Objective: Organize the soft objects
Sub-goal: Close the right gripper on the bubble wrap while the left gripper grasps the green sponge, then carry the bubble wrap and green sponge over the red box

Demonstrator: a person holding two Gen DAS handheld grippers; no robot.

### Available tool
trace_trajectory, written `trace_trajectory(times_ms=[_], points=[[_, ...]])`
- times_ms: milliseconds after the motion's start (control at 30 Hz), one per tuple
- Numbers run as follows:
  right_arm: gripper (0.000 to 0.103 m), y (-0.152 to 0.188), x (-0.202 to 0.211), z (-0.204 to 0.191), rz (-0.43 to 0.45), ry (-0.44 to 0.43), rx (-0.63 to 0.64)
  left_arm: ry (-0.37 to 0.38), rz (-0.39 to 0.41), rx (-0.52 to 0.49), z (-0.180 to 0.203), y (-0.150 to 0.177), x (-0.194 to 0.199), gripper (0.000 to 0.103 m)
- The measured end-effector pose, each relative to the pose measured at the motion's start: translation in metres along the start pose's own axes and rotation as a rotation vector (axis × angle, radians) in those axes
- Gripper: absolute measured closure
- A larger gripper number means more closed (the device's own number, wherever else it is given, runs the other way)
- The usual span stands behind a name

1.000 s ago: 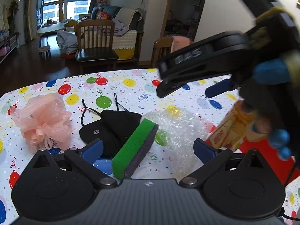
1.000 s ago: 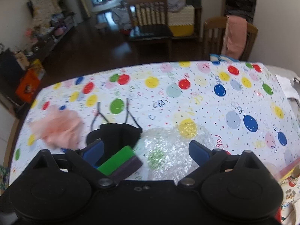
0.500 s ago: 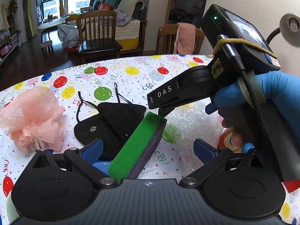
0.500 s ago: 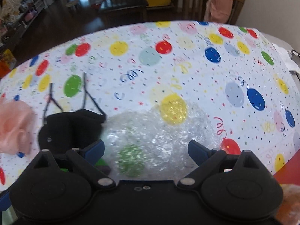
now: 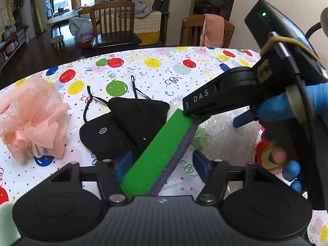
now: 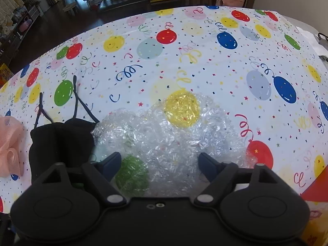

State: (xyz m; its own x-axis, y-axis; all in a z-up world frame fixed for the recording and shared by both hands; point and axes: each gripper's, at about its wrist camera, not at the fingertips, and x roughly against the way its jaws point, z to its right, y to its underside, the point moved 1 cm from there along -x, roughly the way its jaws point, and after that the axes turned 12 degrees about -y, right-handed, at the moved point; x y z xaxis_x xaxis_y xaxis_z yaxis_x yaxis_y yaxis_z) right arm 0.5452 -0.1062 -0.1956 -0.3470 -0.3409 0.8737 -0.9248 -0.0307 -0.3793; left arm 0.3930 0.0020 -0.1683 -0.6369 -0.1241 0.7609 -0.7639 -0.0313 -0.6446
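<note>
A green sponge (image 5: 162,145) with a dark purple underside lies between the fingers of my left gripper (image 5: 162,164). The jaws are closing, and the right pad still stands apart from the sponge. To its left lie a black face mask (image 5: 123,127) and a pink mesh pouf (image 5: 32,121). My right gripper (image 6: 158,165), held by a blue-gloved hand (image 5: 291,104), is low over a crumpled sheet of bubble wrap (image 6: 174,139). Its jaws are closing with the wrap between them. I see no pad pressing on it. The mask (image 6: 59,143) sits left of the wrap.
Everything rests on a table with a balloon-print cloth (image 5: 164,71). A red and orange box (image 5: 264,149) lies at the right, behind the right hand. Two wooden chairs (image 5: 114,24) stand beyond the far edge. The far half of the cloth (image 6: 205,51) carries nothing.
Both grippers have come down toward the table. The left jaws have narrowed around the sponge, and the right jaws have narrowed over the bubble wrap.
</note>
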Motion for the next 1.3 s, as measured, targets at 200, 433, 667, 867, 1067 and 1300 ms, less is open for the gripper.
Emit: trace_trajectory(times_ms=[200,433,667,867,1067,1300], points=[[0.051,0.002,0.004,-0.003,0.02,-0.014,0.011,0.012,0.014,-0.005,0.0,0.002,0.005,0.053],[0.086,0.006,0.012,-0.011,0.037,-0.03,0.037,0.029,0.023,-0.012,0.005,0.005,0.012,0.064],[0.093,0.014,0.03,-0.022,0.075,-0.038,0.102,0.058,0.048,0.015,0.001,0.005,0.028,0.07],[0.094,0.026,0.055,-0.031,0.105,-0.063,0.141,0.068,0.061,0.059,-0.009,0.005,0.046,0.071],[0.094,0.038,0.088,-0.034,0.139,-0.1,0.165,0.084,0.093,0.113,-0.023,0.002,0.076,0.071],[0.094,0.057,0.138,-0.044,0.184,-0.159,0.223,0.096,0.144,0.124,-0.029,0.001,0.115,0.071]])
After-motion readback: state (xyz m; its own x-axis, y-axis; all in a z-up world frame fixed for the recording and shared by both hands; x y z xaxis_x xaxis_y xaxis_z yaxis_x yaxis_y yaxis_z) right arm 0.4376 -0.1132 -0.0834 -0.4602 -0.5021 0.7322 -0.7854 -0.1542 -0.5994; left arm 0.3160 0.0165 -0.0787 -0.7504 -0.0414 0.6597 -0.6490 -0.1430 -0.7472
